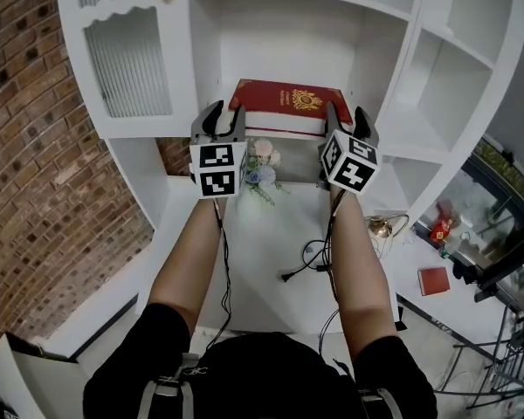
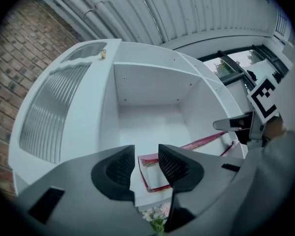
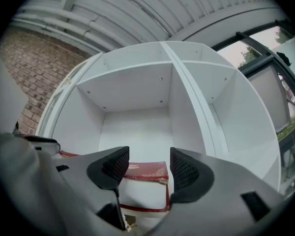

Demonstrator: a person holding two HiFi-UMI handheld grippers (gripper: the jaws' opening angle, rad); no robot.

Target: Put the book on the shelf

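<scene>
Shelf unit point(image 1: 208, 42), white.
- L bay: ribbed-glass door point(image 1: 127, 59), closed.
- Left gripper point(image 1: 224, 116): at book's near-L corner, jaws apart, clamping nothing.
- Ctr bay: red book point(image 1: 284, 103), lying flat, cover up.
- Level below: flowers point(image 1: 262, 171).
- Right gripper point(image 1: 348, 119): at near-R corner, likewise released.

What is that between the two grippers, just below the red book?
A small bunch of pale flowers, seen in the head view between the left gripper and the right gripper, below the book and its front edge.

The right gripper point(image 3: 148, 157), jaws apart, faces the red book point(image 3: 145, 171).
</scene>
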